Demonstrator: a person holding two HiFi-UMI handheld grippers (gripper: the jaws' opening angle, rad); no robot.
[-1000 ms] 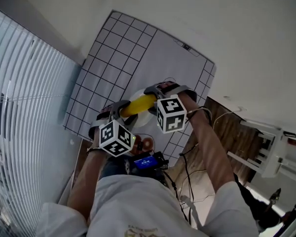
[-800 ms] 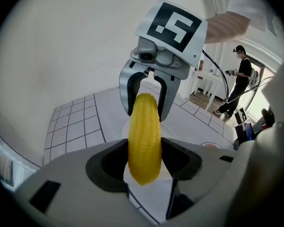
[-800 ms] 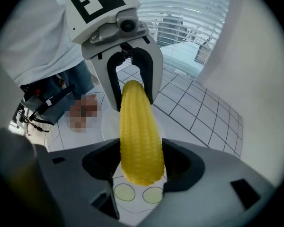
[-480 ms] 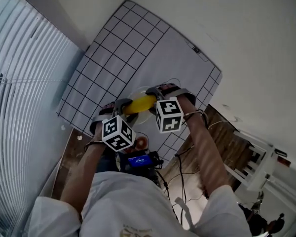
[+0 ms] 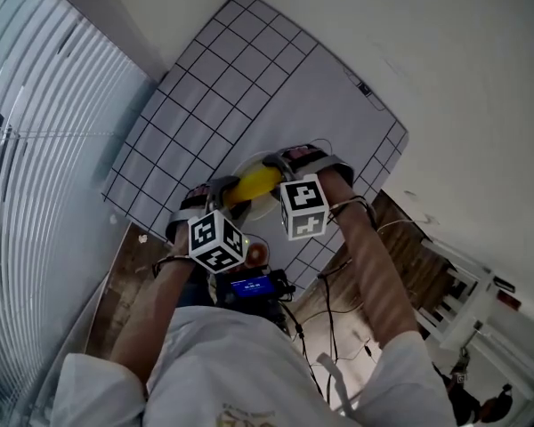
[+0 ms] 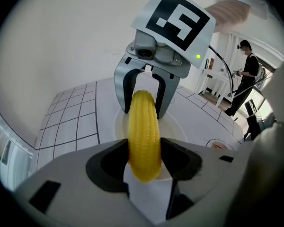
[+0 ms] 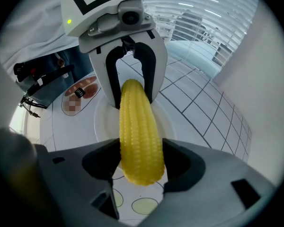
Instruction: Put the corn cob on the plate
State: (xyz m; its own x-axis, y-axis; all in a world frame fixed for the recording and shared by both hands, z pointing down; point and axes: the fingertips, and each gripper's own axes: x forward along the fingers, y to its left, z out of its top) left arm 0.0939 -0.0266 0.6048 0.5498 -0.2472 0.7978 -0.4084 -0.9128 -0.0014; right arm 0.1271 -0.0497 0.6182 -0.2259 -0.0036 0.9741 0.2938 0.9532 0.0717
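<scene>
Head view: downward-tilted grippers (image 5: 224, 194) (image 5: 281, 164) hold corn cob (image 5: 256, 183).

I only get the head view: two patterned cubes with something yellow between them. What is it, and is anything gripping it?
Observer: It's a corn. The left gripper has its jaws closed on one end.
Operator: And the other claw?
Observer: The right gripper is closed on the opposite end, so the corn spans between the two.
Operator: What's under it?
Observer: A white plate, directly below the corn. I can't tell whether the corn touches it.
</scene>
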